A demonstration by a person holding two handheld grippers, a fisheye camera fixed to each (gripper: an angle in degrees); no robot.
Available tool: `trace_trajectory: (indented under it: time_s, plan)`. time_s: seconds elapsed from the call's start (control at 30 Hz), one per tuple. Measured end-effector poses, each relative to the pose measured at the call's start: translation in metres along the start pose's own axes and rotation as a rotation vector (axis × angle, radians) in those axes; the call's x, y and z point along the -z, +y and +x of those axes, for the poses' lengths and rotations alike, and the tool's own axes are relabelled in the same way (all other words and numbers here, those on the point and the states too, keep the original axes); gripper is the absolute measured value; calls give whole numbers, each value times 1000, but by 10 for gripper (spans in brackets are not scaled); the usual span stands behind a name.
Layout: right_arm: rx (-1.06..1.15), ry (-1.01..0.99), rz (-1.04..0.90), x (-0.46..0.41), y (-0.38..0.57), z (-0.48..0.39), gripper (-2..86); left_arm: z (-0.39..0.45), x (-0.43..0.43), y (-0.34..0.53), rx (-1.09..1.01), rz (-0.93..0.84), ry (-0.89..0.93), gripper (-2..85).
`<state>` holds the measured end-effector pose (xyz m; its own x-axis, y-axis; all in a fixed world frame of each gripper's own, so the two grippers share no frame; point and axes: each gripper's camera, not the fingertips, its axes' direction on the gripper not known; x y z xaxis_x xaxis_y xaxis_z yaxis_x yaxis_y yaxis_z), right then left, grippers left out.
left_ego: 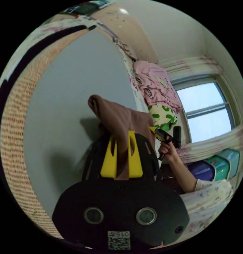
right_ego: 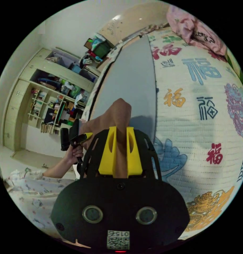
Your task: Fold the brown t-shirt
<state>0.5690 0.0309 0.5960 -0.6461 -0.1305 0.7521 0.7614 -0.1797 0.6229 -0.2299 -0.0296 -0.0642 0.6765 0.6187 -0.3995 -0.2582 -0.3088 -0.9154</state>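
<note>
**Status: Brown T-Shirt Held Up by Both Grippers**

**Count.** Two grippers are in use. One brown t-shirt [left_ego: 118,119] is present. One grey mat [left_ego: 81,87] lies on one quilted bed cover [right_ego: 195,127]. One pink garment [left_ego: 155,84] and one green-and-white item [left_ego: 163,116] lie at the far end of the bed. Three storage boxes [left_ego: 219,164] stand below one window [left_ego: 206,108].

**Left gripper.** In the left gripper view, the left gripper [left_ego: 121,139] has its two yellow jaws pressed onto a gathered fold of the brown t-shirt. The fabric rises between them and hangs above the grey mat.

**Right gripper.** In the right gripper view, the right gripper [right_ego: 120,133] has both yellow jaws pinching another bunched part of the same t-shirt, also raised over the mat. Each view also catches the opposite gripper, held in the person's hand [left_ego: 167,149].

**Writing.** The bed cover carries large printed characters in blue, orange and red. The pink garment bears dark lettering, too small to read.

**Edges and clearance.** The grey mat is bare around the shirt's shadow. A woven, tan border [left_ego: 18,127] runs along one side of the mat. Open shelving [right_ego: 55,105] crowded with goods stands well apart from the bed.
</note>
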Motion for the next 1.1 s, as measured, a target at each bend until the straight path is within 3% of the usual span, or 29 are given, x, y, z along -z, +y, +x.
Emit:
trace_trajectory:
  time_s: [0.27, 0.63, 0.9, 1.0, 1.1]
  plan:
    - [390, -195, 153, 68, 62, -168, 62, 42, 191, 97, -273, 343, 73, 61]
    - [809, -423, 122, 35, 152, -383, 62, 83, 453, 288, -458, 800, -163, 56]
    - [956, -668, 23, -11, 237, -503, 62, 115, 591, 408, -513, 930, -348, 56]
    - [1064, -722, -26, -27, 290, -530, 62, 118, 621, 467, -626, 955, -438, 56]
    - [1118, -755, -107, -52, 344, -544, 62, 99, 643, 532, -718, 956, -382, 56]
